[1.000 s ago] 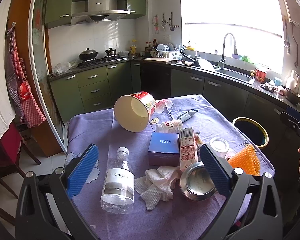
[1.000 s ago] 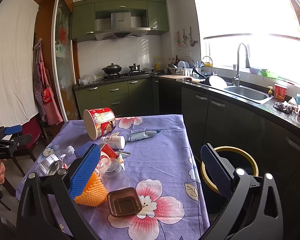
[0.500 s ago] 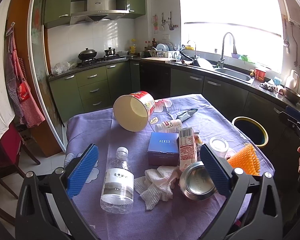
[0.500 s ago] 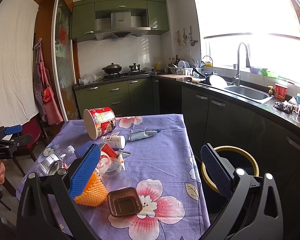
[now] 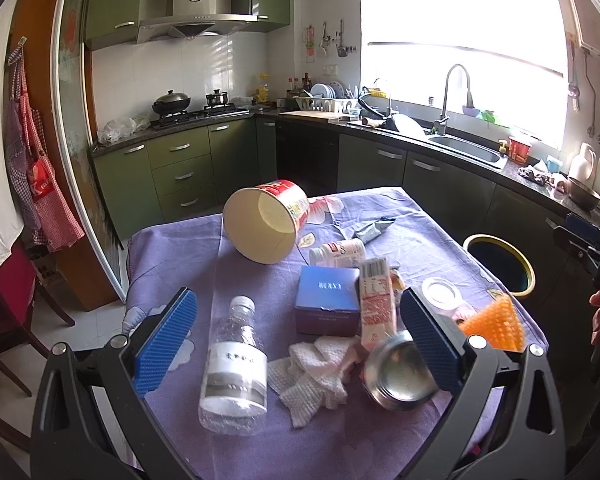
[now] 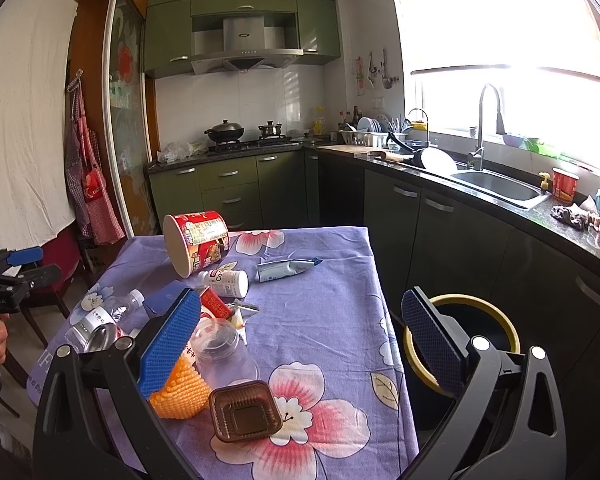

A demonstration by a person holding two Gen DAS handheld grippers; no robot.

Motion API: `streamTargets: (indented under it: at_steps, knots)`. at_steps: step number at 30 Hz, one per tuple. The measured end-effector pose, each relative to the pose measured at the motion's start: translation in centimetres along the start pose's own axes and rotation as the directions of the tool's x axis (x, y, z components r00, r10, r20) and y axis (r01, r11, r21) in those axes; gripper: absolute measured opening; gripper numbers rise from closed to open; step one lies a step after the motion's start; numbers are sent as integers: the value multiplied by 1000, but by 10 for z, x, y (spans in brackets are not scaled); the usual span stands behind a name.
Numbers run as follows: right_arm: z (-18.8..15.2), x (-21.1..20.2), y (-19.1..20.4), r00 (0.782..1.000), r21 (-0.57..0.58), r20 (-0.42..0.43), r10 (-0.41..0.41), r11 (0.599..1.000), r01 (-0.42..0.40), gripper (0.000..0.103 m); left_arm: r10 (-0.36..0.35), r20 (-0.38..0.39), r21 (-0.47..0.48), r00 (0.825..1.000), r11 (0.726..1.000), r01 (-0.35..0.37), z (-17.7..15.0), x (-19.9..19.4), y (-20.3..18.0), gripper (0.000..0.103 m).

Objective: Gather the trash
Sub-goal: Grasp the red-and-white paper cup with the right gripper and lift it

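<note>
A green kitchen surrounds the purple floral tabletop [image 5: 172, 248] strewn with trash. The left claw [image 5: 300, 338] gapes wide, empty, above a water bottle [image 5: 234, 364], tissue [image 5: 312, 372] and tin can [image 5: 396, 372]. The right claw [image 6: 300, 342] is equally wide, empty, its left pad hiding part of an orange foam net [image 6: 180, 392]; the bin [image 6: 476, 312] stands beside the tabletop, partly cut off.

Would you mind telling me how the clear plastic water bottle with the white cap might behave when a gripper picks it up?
The clear plastic water bottle looks empty, so it is probably light. Its thin, crinkled walls would likely buckle under a firm squeeze. It lies on its side on the purple tablecloth, so a nudge may roll it.
</note>
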State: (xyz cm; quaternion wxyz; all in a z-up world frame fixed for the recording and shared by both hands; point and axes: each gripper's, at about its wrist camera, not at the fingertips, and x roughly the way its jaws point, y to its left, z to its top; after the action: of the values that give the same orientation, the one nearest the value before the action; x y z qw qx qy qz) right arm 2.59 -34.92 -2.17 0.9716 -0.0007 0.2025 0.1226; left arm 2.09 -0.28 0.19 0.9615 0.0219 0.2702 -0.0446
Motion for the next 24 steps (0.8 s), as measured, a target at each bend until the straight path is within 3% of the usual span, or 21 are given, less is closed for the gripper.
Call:
streamTargets:
  at_steps: [6, 10, 12, 16, 18, 20, 24]
  knots:
    - [29, 39, 12, 999, -36, -21, 42, 998, -43, 99, 23, -52, -78, 998, 997, -27, 27, 42, 37, 97]
    - [55, 86, 34, 991, -76, -76, 107, 991, -113, 99, 2, -94, -143, 996, 990, -15, 42, 79, 65, 97]
    - [64, 111, 50, 986, -117, -109, 126, 983, -138, 99, 26, -91, -150, 995, 988, -40, 47, 95, 76, 97]
    - [77, 167, 98, 969, -227, -179, 171, 951, -209, 95, 80, -80, -184, 994, 978, -94, 53, 124, 101, 97]
    - [81, 197, 125, 956, -278, -229, 182, 929, -243, 84, 96, -78, -198, 992, 974, -110, 54, 134, 109, 97]
    - [87, 227, 150, 942, -317, -274, 191, 907, -276, 80, 111, -80, -203, 991, 971, -126, 54, 143, 115, 97]
    - [89, 274, 198, 929, -401, -330, 170, 865, -301, 78, 147, -82, -189, 986, 969, -160, 53, 156, 120, 97]
